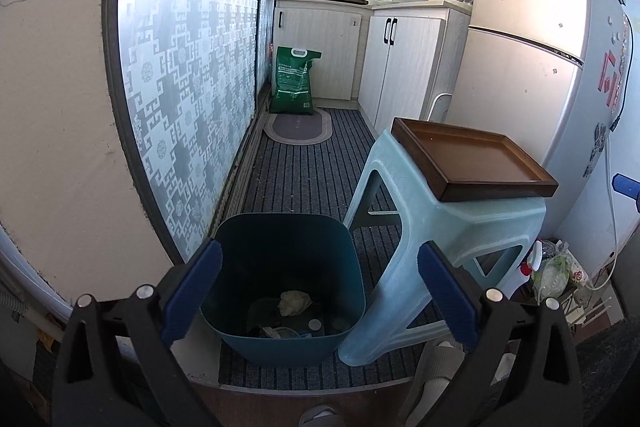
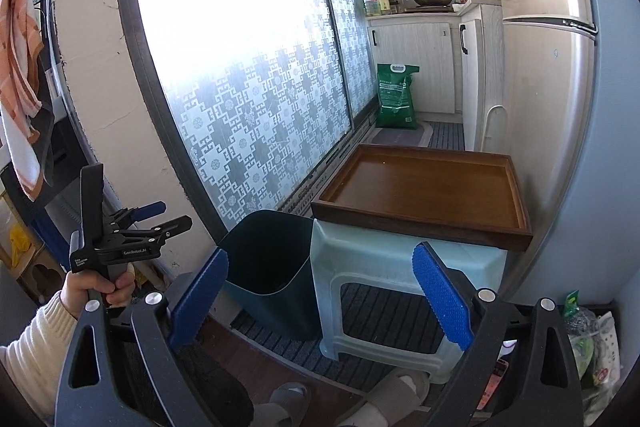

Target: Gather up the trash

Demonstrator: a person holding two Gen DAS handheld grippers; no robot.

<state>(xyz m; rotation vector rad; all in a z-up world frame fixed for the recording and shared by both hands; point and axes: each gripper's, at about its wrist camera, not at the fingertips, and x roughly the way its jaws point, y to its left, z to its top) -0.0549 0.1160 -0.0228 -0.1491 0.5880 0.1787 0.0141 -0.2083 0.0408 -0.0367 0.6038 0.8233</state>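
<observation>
A dark teal trash bin point(image 1: 286, 255) stands on the striped floor mat, left of a pale blue plastic stool point(image 1: 452, 223). Crumpled paper trash point(image 1: 294, 302) and other scraps lie at its bottom. A brown wooden tray point(image 1: 472, 163) sits empty on the stool. My left gripper point(image 1: 318, 291) is open and empty, above and in front of the bin. My right gripper point(image 2: 320, 297) is open and empty, facing the bin point(image 2: 268, 255), the stool point(image 2: 400, 267) and the tray point(image 2: 424, 195). The left gripper point(image 2: 160, 217) also shows at left in the right wrist view, held by a hand.
A patterned frosted sliding door point(image 1: 188, 67) runs along the left. A fridge point(image 1: 532, 39) stands right of the stool. Kitchen cabinets point(image 1: 400, 59) and a green sack point(image 1: 294, 81) are at the back. Bags point(image 1: 556, 273) lie by the fridge. Slippers point(image 2: 396, 391) are at my feet.
</observation>
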